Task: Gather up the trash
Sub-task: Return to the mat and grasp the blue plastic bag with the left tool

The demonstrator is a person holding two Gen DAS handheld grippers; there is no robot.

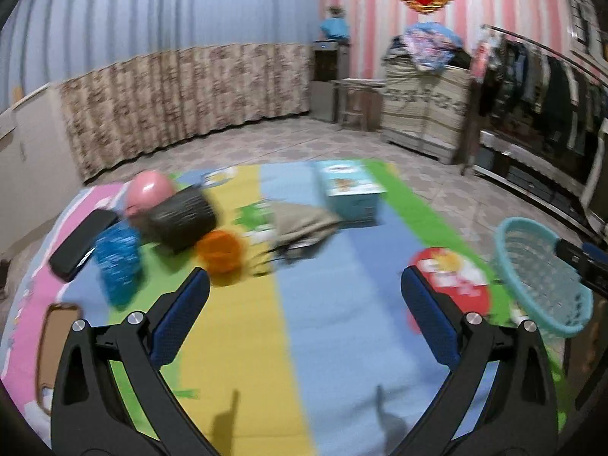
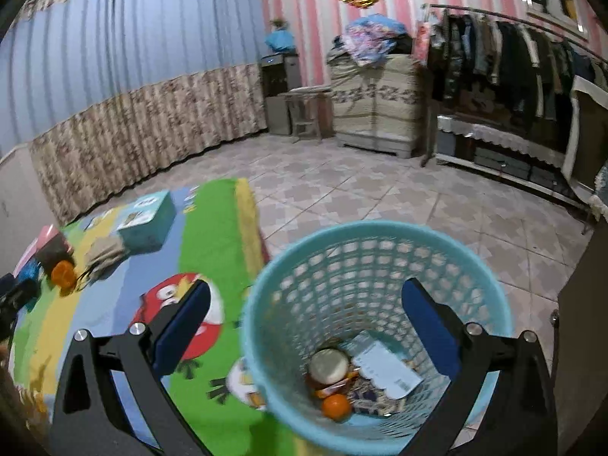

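- while the teal basket (image 2: pixel 380 250) stands on the tiled floor at the mat's right edge, it already holds several items: a round lidded jar (image 2: pixel 329 365), an orange (image 2: pixel 336 406), a white paper card (image 2: pixel 391 370) and some wrappers underneath.
- right tool (image 2: pixel 306 326): jaws spread wide with nothing between the pads; it hangs over the basket opening, with its left finger (image 2: pixel 182 326) outside the rim, over the mat. judgement: a deposit is complete.
- left tool (image 1: pixel 306 313): jaws apart, nothing between them, over the striped play mat (image 1: pixel 304 342) and well apart from any item.
- remaining on the mat, far left cluster: an orange object (image 1: pixel 220 252), a blue crinkled packet (image 1: pixel 119 260), a dark ribbed object (image 1: pixel 182 216), a pink ball (image 1: pixel 148 190) and a black flat case (image 1: pixel 81 245). nearer the centre lie a beige cloth bundle (image 1: pixel 304 220) and a teal box (image 1: pixel 349 190).
- blur hides which of these count as trash; judgement: the packet and the orange object look the likeliest.
- judgement: the task is partway done, with some collection still to do on the mat's left side.
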